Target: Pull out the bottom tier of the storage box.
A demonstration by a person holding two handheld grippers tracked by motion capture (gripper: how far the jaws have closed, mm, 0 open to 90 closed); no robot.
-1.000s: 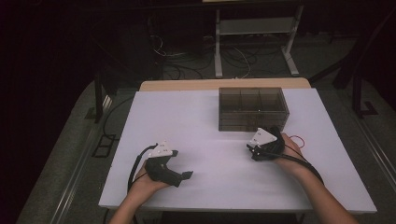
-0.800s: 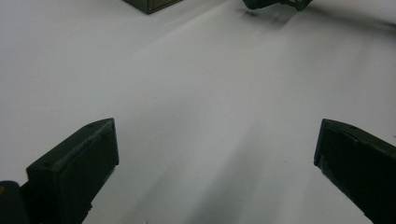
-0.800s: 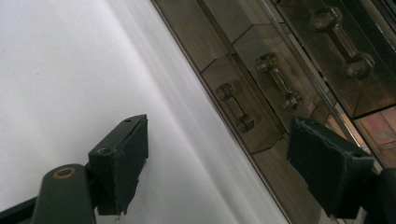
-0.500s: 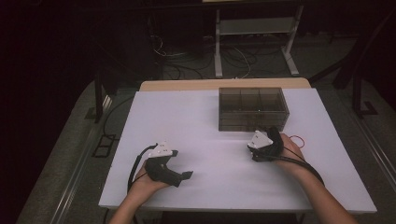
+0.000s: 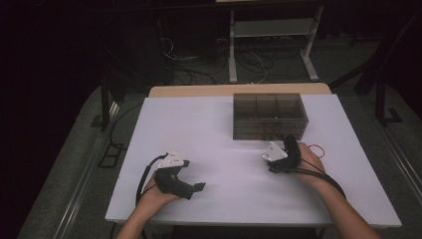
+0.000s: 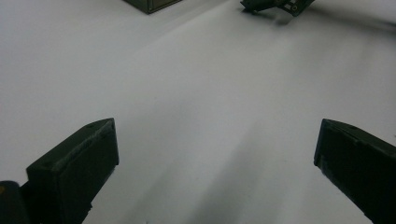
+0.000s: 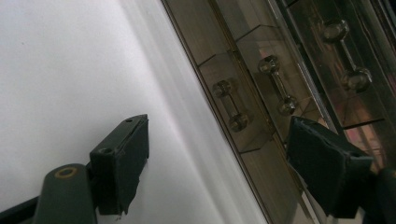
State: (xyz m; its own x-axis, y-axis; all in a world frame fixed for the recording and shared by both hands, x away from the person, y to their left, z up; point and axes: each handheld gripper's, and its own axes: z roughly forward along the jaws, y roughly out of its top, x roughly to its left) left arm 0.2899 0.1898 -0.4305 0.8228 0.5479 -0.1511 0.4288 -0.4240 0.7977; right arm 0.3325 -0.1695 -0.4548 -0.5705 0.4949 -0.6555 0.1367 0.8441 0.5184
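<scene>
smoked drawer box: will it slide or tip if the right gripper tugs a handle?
The drawer box looks like thin clear plastic, so probably light; on the smooth white table it may slide. It sits low and wide, so tipping seems unlikely. The right hand-held gripper is open near the glossy handles, perhaps slippery.

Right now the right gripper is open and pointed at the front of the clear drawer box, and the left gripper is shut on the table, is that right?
Not quite. The left gripper is open, not shut: the left gripper view shows its fingers wide apart over the bare white table. The rest holds: the right gripper is open and faces the drawer box front.
</scene>
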